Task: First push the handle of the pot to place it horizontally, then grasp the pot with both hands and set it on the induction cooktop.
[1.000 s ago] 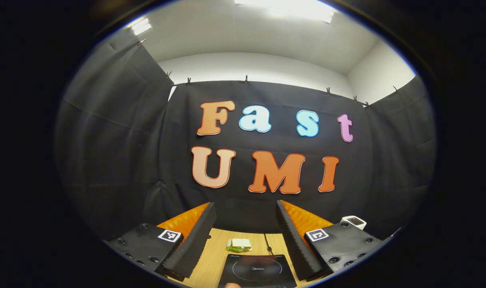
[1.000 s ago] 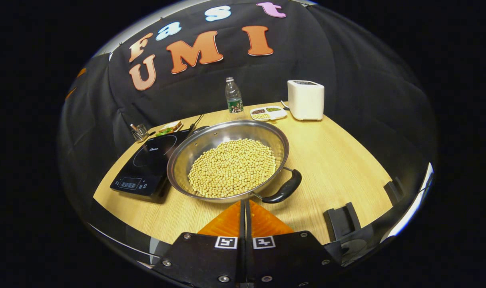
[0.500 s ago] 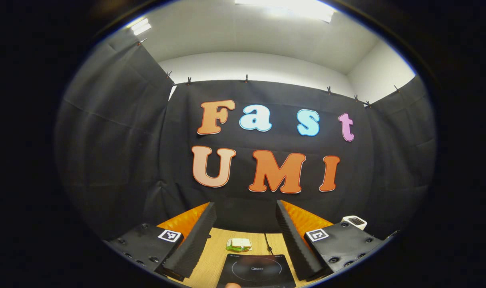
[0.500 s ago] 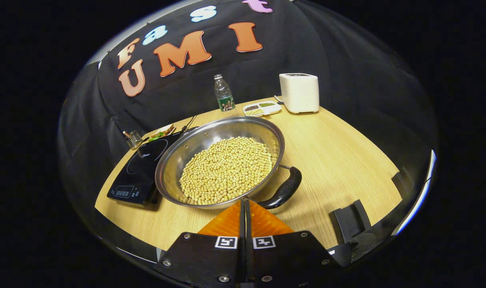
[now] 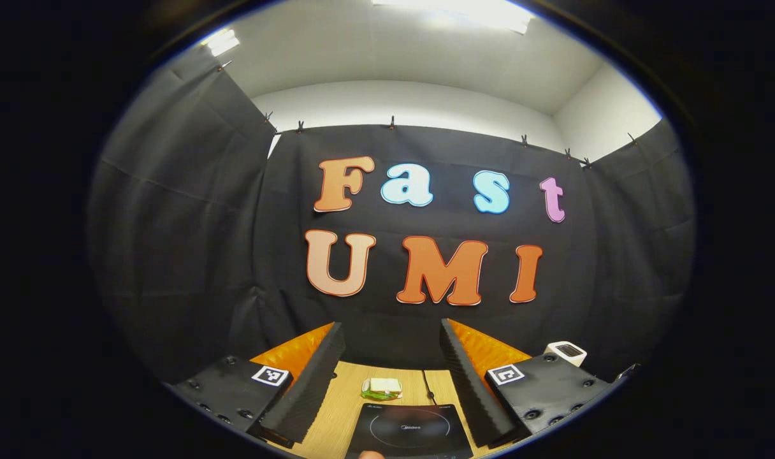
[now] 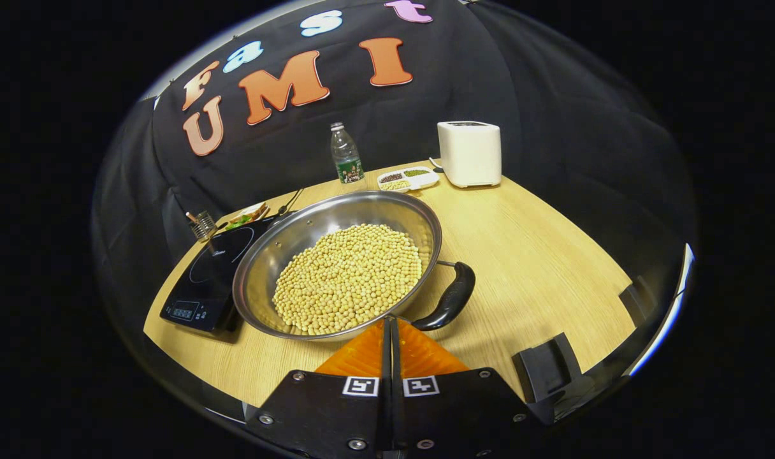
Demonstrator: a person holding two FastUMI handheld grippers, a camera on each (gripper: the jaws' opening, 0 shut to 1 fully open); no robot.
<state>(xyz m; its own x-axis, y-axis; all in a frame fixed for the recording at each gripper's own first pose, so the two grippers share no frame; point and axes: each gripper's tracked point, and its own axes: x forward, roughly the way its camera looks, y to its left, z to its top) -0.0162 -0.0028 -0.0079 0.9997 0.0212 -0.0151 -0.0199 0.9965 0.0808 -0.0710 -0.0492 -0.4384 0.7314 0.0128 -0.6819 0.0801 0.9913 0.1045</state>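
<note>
The left gripper view tilts up at the booth wall and ceiling, and low between the left gripper's spread fingers lie the cooktop, a sandwich just beyond it and a strip of table. The toaster peeks over the gripper's body at the right.

The right gripper view looks down across the table and catches the pot, a wide steel pan heaped with soybeans. The pot sits on the wood just beside the cooktop, its rim overlapping the cooktop's near corner in this view; whether they touch cannot be told. Its black handle juts from the pot's near right side, angled toward the camera.

Around them: a bottle, a divided tray of grains and the toaster along the far edge, a sandwich and a small holder behind the cooktop. Two black brackets sit at the table's near right edge.

The right gripper has its fingers pressed together, pinching nothing, tips right at the pot's near rim, just left of the handle's base.
</note>
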